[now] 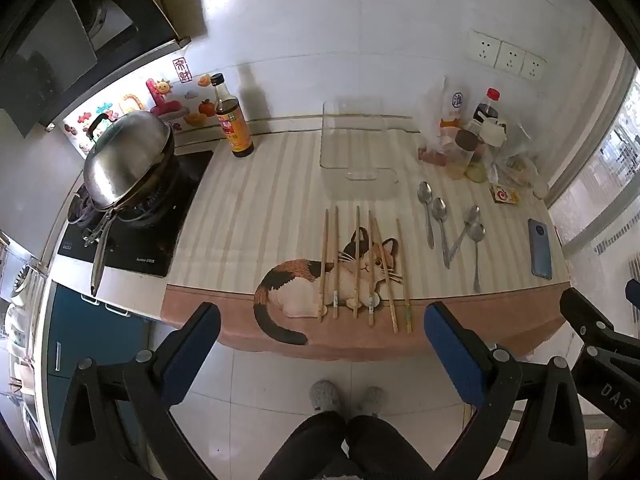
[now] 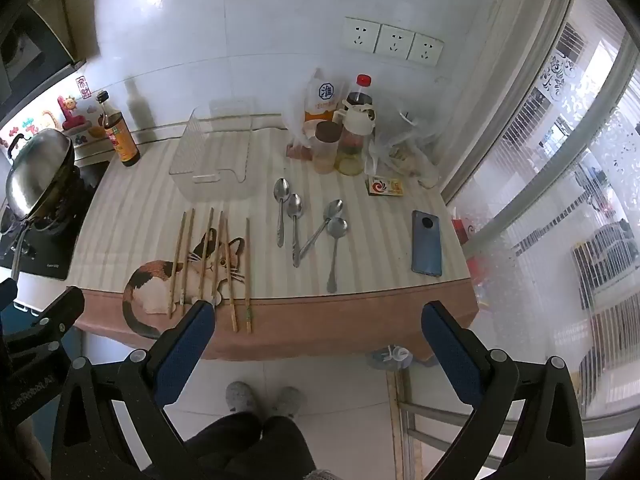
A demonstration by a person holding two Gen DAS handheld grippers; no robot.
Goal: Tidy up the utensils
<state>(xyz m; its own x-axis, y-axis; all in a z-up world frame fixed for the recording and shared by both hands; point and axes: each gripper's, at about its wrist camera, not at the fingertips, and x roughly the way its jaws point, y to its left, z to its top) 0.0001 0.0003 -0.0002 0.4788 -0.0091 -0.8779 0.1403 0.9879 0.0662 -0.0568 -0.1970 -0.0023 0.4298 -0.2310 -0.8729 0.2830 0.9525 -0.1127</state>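
"DAS" on right gripper (image 1: 600,344), "淮" on bag (image 2: 325,96)

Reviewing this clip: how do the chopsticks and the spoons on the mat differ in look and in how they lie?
The chopsticks are six thin wooden sticks; the spoons are four shiny metal pieces with oval bowls. The chopsticks lie roughly parallel over the cat picture, reaching the pink border near the table edge; the spoons lie to their right on the striped part, two of them crossing at the handles. Both sets lie loose on the mat, in front of the clear tray.
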